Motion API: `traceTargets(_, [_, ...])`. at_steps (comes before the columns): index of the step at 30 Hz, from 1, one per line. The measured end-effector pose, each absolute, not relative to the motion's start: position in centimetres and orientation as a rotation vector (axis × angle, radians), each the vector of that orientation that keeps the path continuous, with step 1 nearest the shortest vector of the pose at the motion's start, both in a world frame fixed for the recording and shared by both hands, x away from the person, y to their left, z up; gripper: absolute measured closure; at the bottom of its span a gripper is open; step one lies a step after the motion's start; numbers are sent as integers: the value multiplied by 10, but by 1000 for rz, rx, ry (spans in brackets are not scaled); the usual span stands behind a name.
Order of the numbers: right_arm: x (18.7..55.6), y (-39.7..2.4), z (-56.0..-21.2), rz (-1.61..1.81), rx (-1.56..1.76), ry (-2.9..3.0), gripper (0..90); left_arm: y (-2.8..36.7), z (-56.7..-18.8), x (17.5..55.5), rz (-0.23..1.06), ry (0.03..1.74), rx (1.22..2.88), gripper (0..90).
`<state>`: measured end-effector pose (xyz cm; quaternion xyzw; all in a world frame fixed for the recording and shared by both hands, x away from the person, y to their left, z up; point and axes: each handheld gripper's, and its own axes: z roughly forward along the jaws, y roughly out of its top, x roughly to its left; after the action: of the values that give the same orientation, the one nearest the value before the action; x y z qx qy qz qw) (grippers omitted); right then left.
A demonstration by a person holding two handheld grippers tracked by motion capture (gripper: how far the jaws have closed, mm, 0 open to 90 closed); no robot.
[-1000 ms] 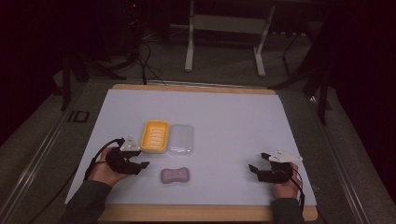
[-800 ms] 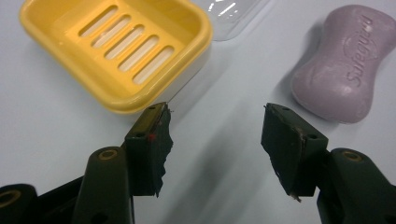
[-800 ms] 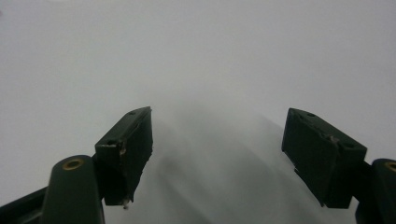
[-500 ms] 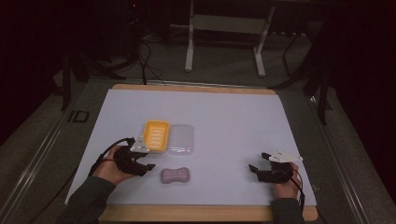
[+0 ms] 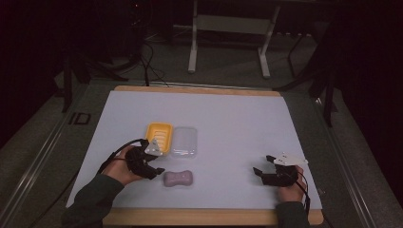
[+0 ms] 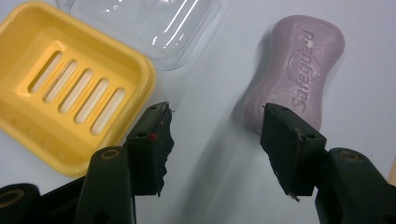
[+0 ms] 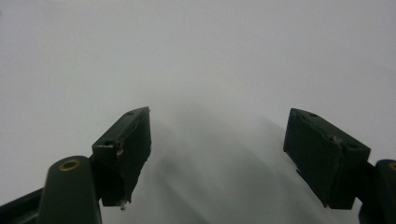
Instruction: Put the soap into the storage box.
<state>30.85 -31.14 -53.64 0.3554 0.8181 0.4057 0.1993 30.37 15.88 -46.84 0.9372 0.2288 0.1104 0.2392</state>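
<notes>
My left claw [image 5: 159, 170] has slid right toward the waisted lilac soap bar [image 5: 178, 178] at the table's near edge; jaws apart, empty. Approaching off-centre could nudge it away.

Bench [image 5: 237, 118]: white sheet on top, wooden edge showing at far + near sides. Grey floor around it, dark bg. Behind the bench, a metal stand [image 5: 228, 28] w/ two pale legs. Black cables [image 5: 147, 57] trail on the floor at far left.
</notes>
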Motion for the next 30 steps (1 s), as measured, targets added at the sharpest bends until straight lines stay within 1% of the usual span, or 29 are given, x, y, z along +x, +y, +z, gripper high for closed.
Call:
traceTargets(9, [308, -311, -536, 1133, 992, 2288, 224, 143, -462, 306, 294, 545, 2636, 429])
traceTargets(16, [308, -311, -536, 1134, 990, 2288, 222, 132, -459, 307, 259, 474, 2663, 420])
traceTargets(30, [308, -312, -536, 1138, 990, 2287, 222, 113, -458, 310, 208, 409, 2716, 421])
